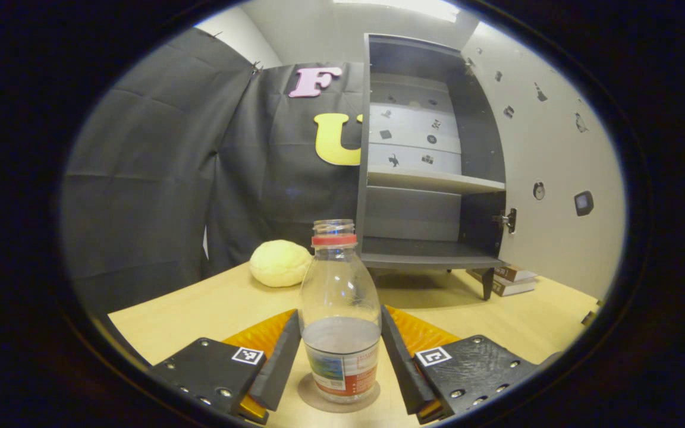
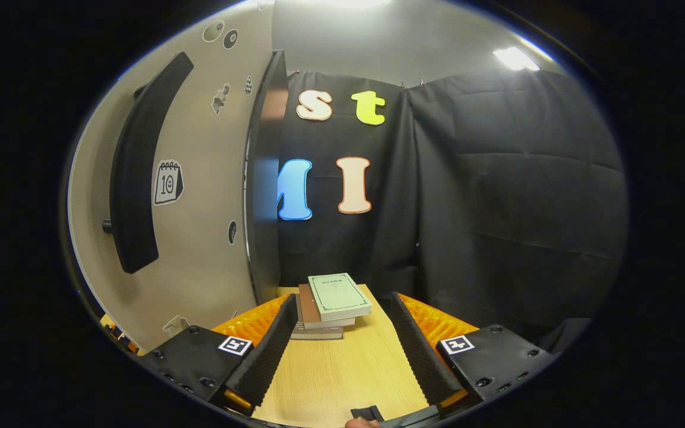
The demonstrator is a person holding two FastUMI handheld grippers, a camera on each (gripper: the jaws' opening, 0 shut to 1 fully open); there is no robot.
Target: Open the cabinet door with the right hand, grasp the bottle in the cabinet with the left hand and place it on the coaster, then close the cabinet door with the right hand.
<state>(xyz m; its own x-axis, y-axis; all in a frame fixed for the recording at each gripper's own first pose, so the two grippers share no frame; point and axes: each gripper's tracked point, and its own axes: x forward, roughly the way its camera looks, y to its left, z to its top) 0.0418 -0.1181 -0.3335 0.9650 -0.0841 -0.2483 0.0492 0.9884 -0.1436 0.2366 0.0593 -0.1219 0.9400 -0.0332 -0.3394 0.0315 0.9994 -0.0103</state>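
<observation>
Left gripper view: a clear plastic bottle (image 1: 340,309) with a red neck ring and no cap stands upright on a round grey-brown coaster (image 1: 339,399), on the pale wooden table (image 1: 200,309). The bottle is about a third full of clear liquid and carries a printed label near its base. The left gripper (image 1: 340,362) has one finger on each side of the bottle. The fingers look just apart from its wall, so the grip seems loosened rather than pressing, though the contact is hard to judge. Behind the bottle stands the dark grey cabinet (image 1: 426,178) with its pale door (image 1: 550,172) swung wide to the bottle's right. Its two visible shelves hold nothing. A pale yellow bun-shaped lump (image 1: 280,263) sits behind the bottle to its left, near the cabinet's foot. A few books lie beneath the open door.

Right gripper view: the right gripper (image 2: 339,356) is spread wide and holds nothing, low over the table. Just ahead of it lies a short stack of books (image 2: 327,306), green cover on top. Left of the stack the open door (image 2: 200,196) stands edge-on, with its long black handle (image 2: 137,172) on the pale face.

The placing step looks finished or nearly so. Next, by my reading, the left gripper should back straight away from the bottle without tipping it. The right gripper then has to reach the door and swing it shut.
</observation>
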